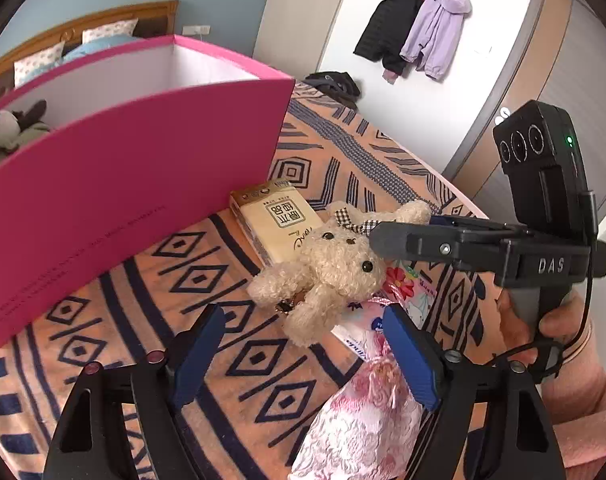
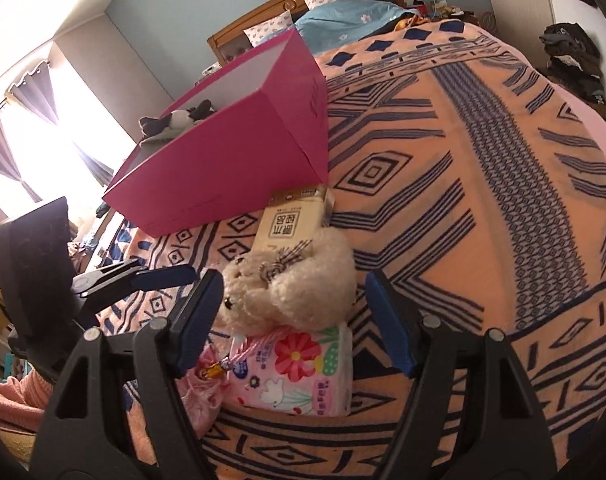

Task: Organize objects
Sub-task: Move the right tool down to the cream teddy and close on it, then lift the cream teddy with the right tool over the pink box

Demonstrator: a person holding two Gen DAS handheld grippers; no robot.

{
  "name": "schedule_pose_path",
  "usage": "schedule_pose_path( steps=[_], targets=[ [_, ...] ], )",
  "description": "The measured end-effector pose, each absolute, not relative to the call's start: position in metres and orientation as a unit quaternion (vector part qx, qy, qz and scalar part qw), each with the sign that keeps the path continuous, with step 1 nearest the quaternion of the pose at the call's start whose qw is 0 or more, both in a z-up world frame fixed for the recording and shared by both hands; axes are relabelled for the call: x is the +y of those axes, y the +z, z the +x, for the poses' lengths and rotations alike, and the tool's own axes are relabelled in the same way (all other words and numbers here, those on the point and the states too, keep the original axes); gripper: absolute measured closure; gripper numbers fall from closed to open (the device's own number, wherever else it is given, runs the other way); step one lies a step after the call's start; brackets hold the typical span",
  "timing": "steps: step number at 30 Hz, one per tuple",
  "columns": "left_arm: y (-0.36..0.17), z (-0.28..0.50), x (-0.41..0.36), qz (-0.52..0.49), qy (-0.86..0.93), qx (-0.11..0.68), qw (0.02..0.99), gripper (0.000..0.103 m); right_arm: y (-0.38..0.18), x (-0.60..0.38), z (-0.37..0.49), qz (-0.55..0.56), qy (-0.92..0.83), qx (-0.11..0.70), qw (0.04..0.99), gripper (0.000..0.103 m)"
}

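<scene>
Two grippers hover with fingers spread wide, gripping nothing: left gripper (image 1: 303, 344) and right gripper (image 2: 293, 312) flank a cream teddy bear (image 1: 335, 264) lying just beside the pink box (image 1: 135, 184), atop tissue packs (image 2: 299, 364).

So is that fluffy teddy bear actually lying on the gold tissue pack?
Touching: in the right wrist view the teddy bear overlaps the gold tissue pack's near end.

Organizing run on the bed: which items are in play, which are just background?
In play: teddy bear, tan tissue pack, floral tissue pack, pink drawstring pouch, pink box.

Background: jackets on the wall hook, clothes pile, pillows, patterned blanket.
</scene>
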State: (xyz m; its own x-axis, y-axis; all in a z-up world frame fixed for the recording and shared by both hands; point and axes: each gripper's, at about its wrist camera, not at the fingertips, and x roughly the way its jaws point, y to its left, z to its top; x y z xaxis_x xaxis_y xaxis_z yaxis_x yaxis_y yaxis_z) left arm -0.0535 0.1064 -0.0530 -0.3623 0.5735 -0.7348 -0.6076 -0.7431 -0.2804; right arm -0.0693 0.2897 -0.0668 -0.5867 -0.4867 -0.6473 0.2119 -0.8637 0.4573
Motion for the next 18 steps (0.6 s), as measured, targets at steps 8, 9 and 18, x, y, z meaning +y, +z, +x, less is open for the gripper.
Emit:
schedule_pose_path(
  steps=[8, 9, 18],
  targets=[
    [-0.0614, -0.0596, 0.1072, -0.464, 0.806, 0.000, 0.367, 0.036, -0.0699, 0.2880, -0.0701, 0.406, -0.873, -0.172, 0.209, 0.040],
    [-0.0618, -0.0592, 0.1074, -0.465, 0.805, 0.000, 0.369, 0.038, -0.0701, 0.2880, -0.0702, 0.406, -0.873, -0.172, 0.207, 0.044],
    [-0.0614, -0.0583, 0.1135, -0.469, 0.794, -0.006, 0.387, 0.060, -0.0684, 0.2873, -0.0663, 0.399, -0.877, -0.171, 0.207, 0.055]
  ],
)
